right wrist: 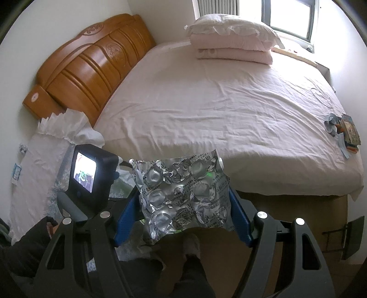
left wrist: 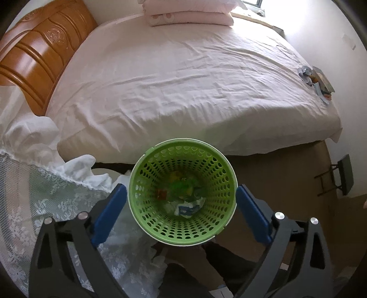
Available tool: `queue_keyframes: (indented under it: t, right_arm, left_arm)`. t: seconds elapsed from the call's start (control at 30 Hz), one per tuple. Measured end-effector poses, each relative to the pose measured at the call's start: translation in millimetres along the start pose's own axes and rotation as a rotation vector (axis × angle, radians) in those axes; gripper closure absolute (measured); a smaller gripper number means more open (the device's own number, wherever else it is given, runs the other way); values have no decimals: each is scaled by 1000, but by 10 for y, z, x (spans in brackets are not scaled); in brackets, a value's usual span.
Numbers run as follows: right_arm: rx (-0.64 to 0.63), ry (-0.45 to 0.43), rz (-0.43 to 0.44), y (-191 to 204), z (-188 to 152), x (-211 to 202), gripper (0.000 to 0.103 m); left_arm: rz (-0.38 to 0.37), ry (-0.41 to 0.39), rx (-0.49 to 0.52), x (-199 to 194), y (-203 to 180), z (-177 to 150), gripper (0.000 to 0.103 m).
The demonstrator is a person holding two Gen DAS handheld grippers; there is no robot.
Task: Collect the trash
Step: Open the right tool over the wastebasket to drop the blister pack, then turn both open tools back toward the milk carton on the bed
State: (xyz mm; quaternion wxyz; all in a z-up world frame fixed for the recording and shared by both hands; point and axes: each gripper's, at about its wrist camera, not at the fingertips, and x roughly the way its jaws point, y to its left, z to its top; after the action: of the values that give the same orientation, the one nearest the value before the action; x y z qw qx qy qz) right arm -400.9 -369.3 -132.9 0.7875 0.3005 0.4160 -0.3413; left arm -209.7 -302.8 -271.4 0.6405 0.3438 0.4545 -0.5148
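The left gripper [left wrist: 182, 212] points down at a green basket [left wrist: 146, 201] full of little holes. Its two blue fingers [left wrist: 107, 217] stand wide, one on each side of the basket. There is a small gap between each finger and the rim, so the gripper does not squeeze it. The basket stands on the brown floor [left wrist: 286, 178], right by the near side of the bed. At the bottom of the basket lie some bits of trash [left wrist: 188, 206]: crumpled white paper with blue print, and small red and yellow pieces.

The right gripper [right wrist: 183, 206] holds a shiny silver pill sheet [right wrist: 181, 194]. The sheet is crumpled and its pill bumps are squashed. The blue fingers [right wrist: 239, 220] press on its two side edges, and it sticks up between them. Just left of it you can see the back of the other gripper, a dark box with a small lit screen [right wrist: 83, 175]. A hand in a dark sleeve [right wrist: 29, 247] is at the lower left.

Behind both grippers is a big bed [right wrist: 218, 110] with a pale pink sheet. To the left is a stand covered with white lace cloth [left wrist: 45, 206]. A brown wooden headboard [right wrist: 91, 68] is at the far left. Folded pink bedding and a pillow [right wrist: 231, 39] sit at the far end near the window [right wrist: 289, 16]. On the right edge of the bed lies a small pile of things [right wrist: 344, 130], too small to tell what they are
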Motion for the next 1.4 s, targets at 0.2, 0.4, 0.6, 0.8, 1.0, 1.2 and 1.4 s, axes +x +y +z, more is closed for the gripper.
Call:
queue_keyframes:
  t: [0.2,0.4,0.6,0.8,1.0,1.2,1.4]
  right_arm:
    - [-8,12,10,0,6,99,31]
    - [-75,87,30,156,66,494,30]
    - [-164,232,91,526,63,1374,31]
    - [-202,339,94,861,-116,1958,31]
    - [-221,347,95,1059,-189,2052,27]
    - [-212,382,76,1143,-209,2076,2]
    - [-237,408,83,1247,-171,1952,2]
  left_arm:
    - [15,-21,-37,-216,104,26,11]
    - [74,-105,-128,-902,425,-103,10]
    - [184,-191,-206,-1525,795,-308,8]
    - [255,-218,-295,-1850,1107,-532,8]
    - [263,-198,-369,-1877,1322,-719,8]
    - [255,-192,-383,-1889,1343,-818,8]
    - [256,-192,-423,-1914,1407,-914,8]
